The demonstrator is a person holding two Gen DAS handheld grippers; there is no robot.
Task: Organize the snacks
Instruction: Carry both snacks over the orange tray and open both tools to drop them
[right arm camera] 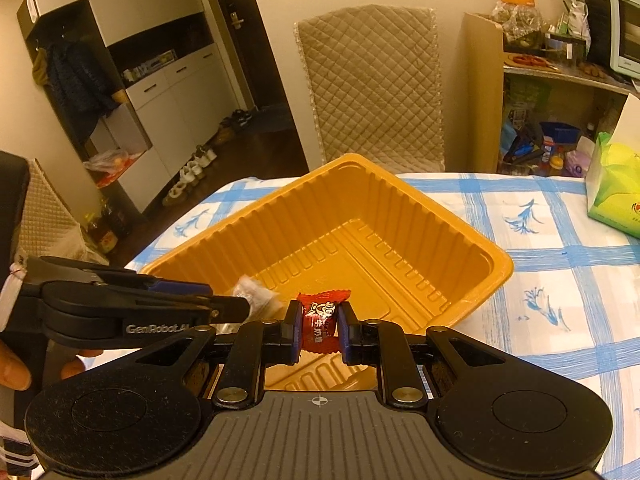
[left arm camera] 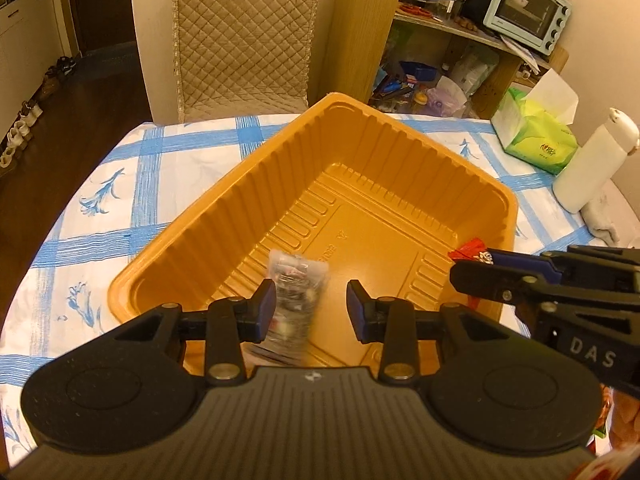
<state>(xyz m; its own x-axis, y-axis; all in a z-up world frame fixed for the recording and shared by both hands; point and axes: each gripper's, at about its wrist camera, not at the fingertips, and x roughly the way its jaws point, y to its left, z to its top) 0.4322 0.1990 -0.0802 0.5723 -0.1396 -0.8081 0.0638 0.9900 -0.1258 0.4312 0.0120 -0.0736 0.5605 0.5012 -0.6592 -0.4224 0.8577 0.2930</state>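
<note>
Between the spread left gripper [left arm camera: 312, 306] fingers — a blurred, seemingly loose clear snack packet [left arm camera: 294, 300].

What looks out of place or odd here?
The clear-wrapped snack is motion-blurred between the open left gripper, apparently dropping into the orange tray. The right gripper holds a red candy. Nothing spilled or damaged.

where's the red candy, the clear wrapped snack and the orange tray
red candy [right arm camera: 323, 317], right wrist view, wrapper's printed middle
clear wrapped snack [left arm camera: 295, 300], left wrist view, blurred wrapper's middle
orange tray [left arm camera: 400, 168], left wrist view, ribbed far wall
</note>
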